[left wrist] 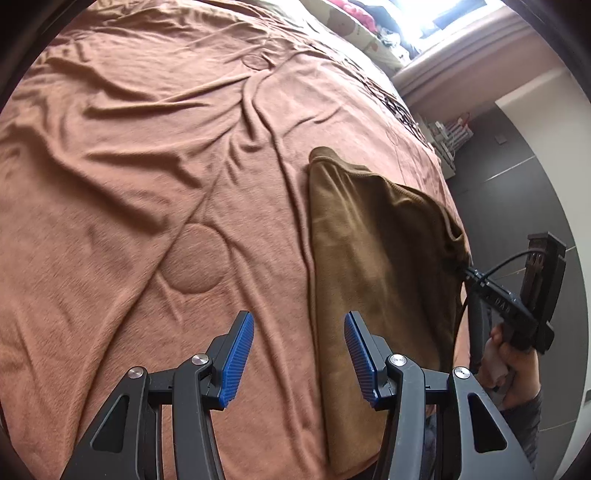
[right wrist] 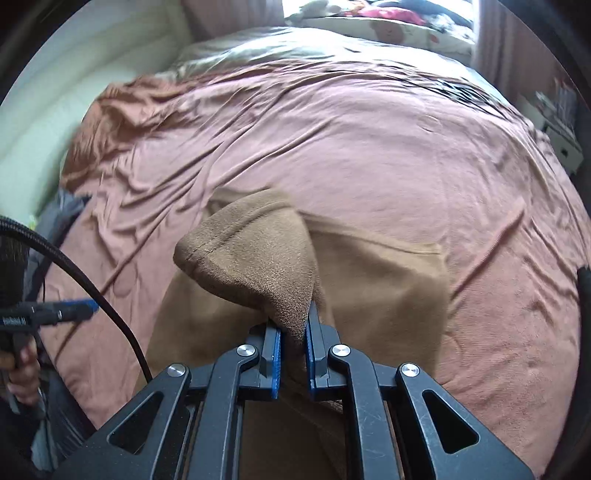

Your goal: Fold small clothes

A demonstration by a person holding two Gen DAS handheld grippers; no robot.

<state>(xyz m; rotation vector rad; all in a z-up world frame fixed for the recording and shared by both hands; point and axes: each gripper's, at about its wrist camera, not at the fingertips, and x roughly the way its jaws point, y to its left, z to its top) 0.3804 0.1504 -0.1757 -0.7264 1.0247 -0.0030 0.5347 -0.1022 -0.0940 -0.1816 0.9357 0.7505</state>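
Observation:
A brown garment (left wrist: 373,258) lies partly folded on the bed at the right of the left wrist view. My left gripper (left wrist: 299,354) is open and empty, hovering just left of the garment's near edge. My right gripper (right wrist: 293,332) is shut on a lifted edge of the brown garment (right wrist: 258,258), holding it raised over the rest of the cloth (right wrist: 388,288). In the left wrist view the right gripper (left wrist: 469,275) shows at the garment's right edge, pinching it.
A wrinkled rust-coloured blanket (left wrist: 147,166) covers the bed (right wrist: 369,147). Pillows and piled clothes (right wrist: 388,22) lie at the far end. The bed's right edge drops to a dark floor (left wrist: 517,177). A black cable (right wrist: 110,306) runs at the left.

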